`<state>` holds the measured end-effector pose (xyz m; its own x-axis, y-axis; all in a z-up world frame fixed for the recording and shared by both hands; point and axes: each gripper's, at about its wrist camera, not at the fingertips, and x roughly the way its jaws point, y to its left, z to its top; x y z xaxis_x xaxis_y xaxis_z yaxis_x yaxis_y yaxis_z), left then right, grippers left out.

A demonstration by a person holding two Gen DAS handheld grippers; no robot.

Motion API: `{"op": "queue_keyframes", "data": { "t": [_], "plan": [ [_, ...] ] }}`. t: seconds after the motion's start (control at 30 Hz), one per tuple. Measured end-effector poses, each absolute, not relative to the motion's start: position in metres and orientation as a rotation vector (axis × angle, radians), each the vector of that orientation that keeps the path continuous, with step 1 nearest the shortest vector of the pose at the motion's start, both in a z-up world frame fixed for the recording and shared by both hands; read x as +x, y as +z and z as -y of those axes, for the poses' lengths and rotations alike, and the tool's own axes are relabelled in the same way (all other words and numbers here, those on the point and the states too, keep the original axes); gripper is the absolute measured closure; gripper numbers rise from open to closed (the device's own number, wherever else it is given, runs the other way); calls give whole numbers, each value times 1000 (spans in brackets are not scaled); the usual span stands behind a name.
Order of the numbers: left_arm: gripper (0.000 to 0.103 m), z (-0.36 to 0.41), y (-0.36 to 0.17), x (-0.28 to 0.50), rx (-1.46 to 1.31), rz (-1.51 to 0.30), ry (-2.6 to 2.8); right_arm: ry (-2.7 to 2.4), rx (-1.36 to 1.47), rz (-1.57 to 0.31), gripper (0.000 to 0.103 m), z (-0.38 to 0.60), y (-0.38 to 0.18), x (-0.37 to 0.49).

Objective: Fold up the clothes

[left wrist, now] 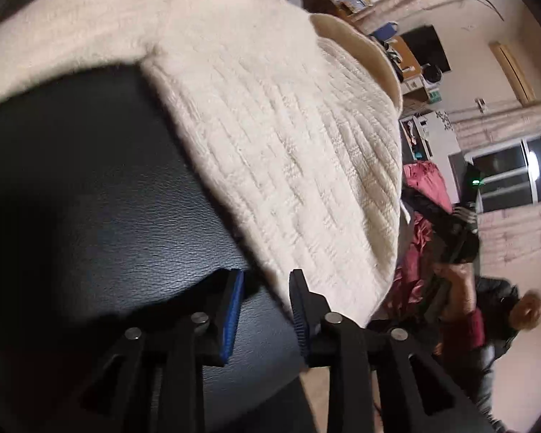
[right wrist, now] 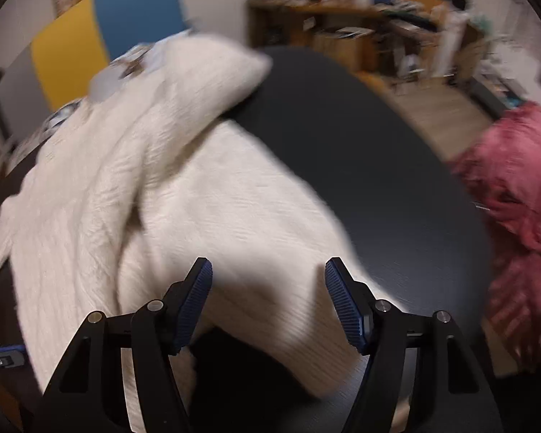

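Note:
A cream knitted sweater (left wrist: 270,126) lies spread on a black table (left wrist: 108,198). In the left wrist view my left gripper (left wrist: 267,274) hovers at the sweater's lower edge with its jaws apart. Only the table top and a sliver of the hem show between the blue pads (left wrist: 234,310), and neither pad presses on the fabric. In the right wrist view, which is blurred, the sweater (right wrist: 198,198) lies bunched with a fold across it. My right gripper (right wrist: 268,263) stands wide open just above the sweater's near part, and nothing is gripped.
A crumpled dark pink garment (right wrist: 515,198) lies past the table's right edge and also shows in the left wrist view (left wrist: 425,187). A person's arm in a dark red sleeve (left wrist: 465,324) is at the lower right. Wooden shelves with clutter (right wrist: 342,29) stand behind the table.

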<state>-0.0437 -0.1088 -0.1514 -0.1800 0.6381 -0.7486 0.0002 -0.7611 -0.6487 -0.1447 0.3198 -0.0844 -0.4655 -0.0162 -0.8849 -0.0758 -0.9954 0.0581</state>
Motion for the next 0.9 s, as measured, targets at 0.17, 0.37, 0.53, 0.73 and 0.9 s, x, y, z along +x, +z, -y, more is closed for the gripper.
{"op": "queue_keyframes", "data": {
  "t": [0.17,0.37,0.53,0.73,0.9],
  "plan": [
    [86,83,-153,-63,-1635,706,2019,2674,-1595,84,72,-300,-85,-152],
    [99,70,-140,-64,-1564,567,2129,2575,-1510,432,80,-279,-83,-148],
    [98,77,-129,-59,-1554,509,2145,2441,-1469,414,80,-312,-86,-142],
    [87,124,-121,-53,-1603,513,2094,2485,-1336,141,74,-330,-58,-126],
    [86,209,-85,-68,-1506,382,2468,2783,-1263,-78,67,-298,-26,-105]
  ]
}}
